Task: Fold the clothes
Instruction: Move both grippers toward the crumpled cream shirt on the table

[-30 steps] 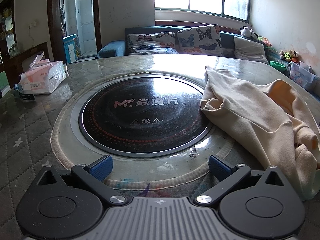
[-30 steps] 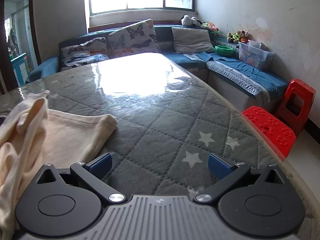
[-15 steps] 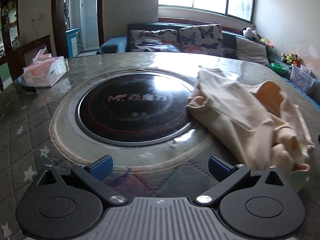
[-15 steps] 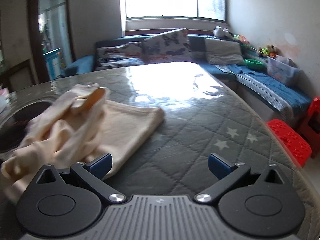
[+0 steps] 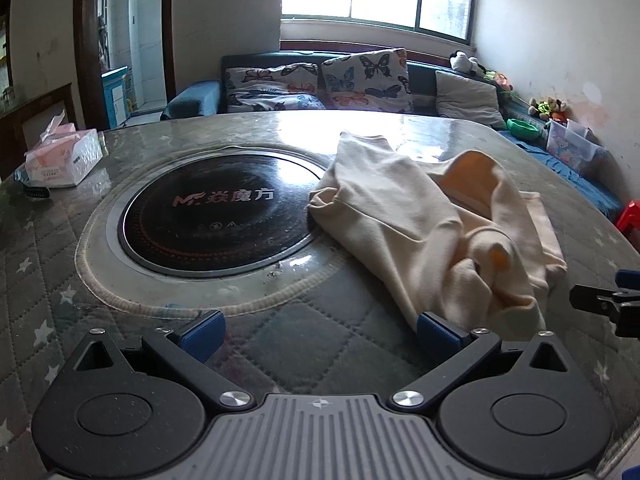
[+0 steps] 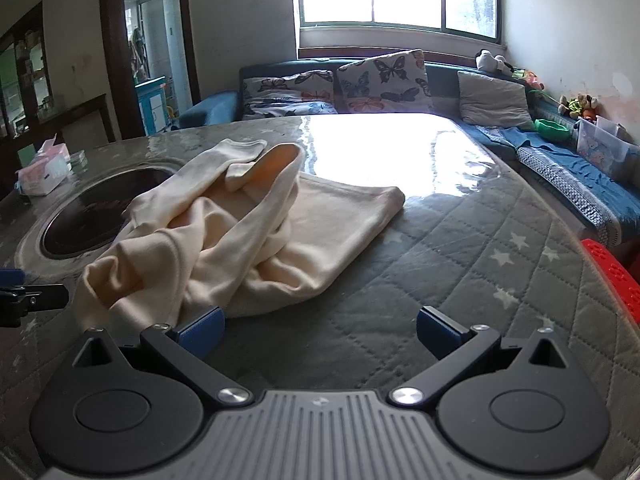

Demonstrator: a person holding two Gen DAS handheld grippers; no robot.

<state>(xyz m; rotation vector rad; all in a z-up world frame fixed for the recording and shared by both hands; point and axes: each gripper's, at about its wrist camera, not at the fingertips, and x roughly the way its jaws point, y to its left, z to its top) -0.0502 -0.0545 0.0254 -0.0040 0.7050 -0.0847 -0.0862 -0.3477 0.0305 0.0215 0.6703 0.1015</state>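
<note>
On the table [image 5: 120, 264], which has a grey quilted cover with little stars under a clear sheet, a cream garment [image 5: 432, 232] lies in a crumpled heap. From the left wrist view it sits right of the round black cooktop [image 5: 212, 216] set into the middle of the table, with one edge of the cloth lapping just over the cooktop's rim. Part of the garment is rolled up so you can see a more orange-ish inside. In the right wrist view the same garment [image 6: 240, 232] is bunched up on the left, with a flatter bit spread out toward the shiny far half of the table.

Left gripper [image 5: 318, 330] has its jaws spread wide with nothing between them. Its right blue fingertip sits right at the near edge of the cloth; can't tell if it's actually touching. Right gripper [image 6: 318, 330] is also wide open and empty, with its left blue fingertip up against the near hem of the garment and its right one over bare table cover. Each gripper shows up as a dark bit at the edge of the other's view.

Other stuff: a tissue box [image 5: 62, 156] at the far left corner of the table, a blue sofa [image 6: 560, 160] with butterfly cushions [image 6: 384, 80] under the window, and a red plastic stool [image 6: 616, 276] off the right side.
</note>
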